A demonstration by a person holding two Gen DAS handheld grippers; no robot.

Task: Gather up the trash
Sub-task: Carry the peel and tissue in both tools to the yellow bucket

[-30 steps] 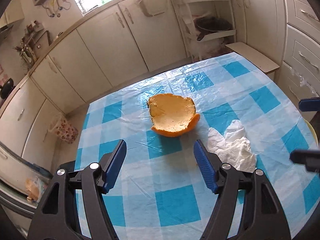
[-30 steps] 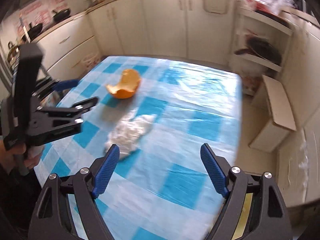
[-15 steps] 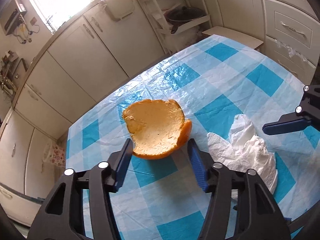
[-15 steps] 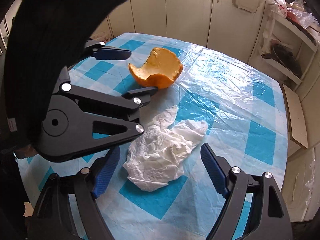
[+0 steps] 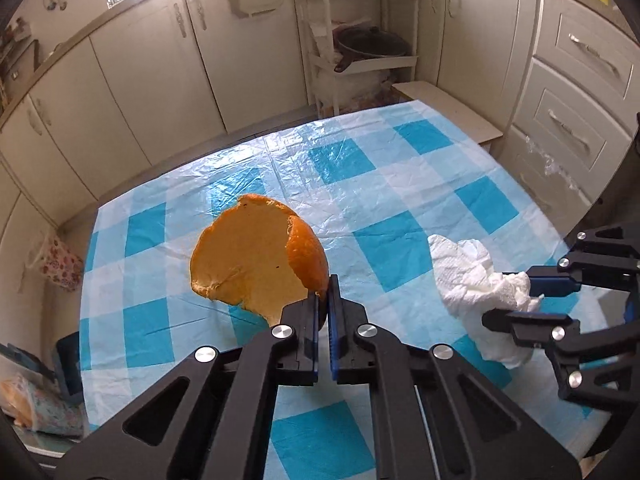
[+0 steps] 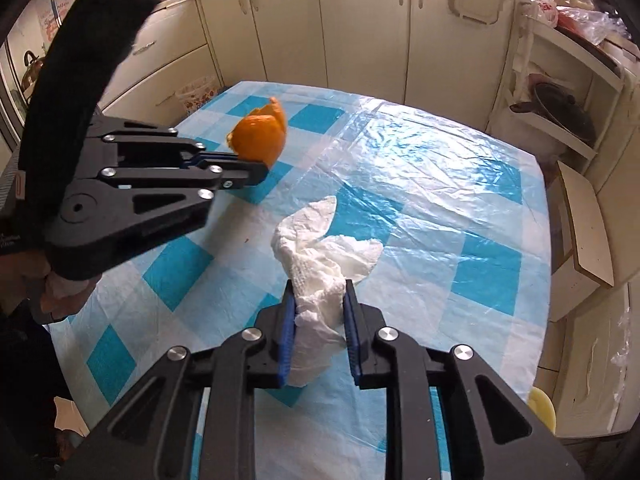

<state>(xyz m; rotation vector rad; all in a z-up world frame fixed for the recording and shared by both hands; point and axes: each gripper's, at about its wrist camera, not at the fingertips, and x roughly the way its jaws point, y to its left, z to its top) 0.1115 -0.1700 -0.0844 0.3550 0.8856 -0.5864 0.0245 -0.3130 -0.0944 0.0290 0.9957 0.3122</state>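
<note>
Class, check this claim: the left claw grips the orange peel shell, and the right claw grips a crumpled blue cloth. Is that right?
One error: the right claw grips a crumpled white paper towel, as the right wrist view shows. The left claw does grip the orange peel shell.

No text, label or number is legible anywhere — nothing readable.

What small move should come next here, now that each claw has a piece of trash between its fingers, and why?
Probably lift both together. The left claw is shut on the edge of the curved orange peel, already tipped up off the blue-and-white checked plastic tablecloth. The right claw is closing on the crumpled white paper towel, pinched between its pads. No bin is identifiable yet.
</note>
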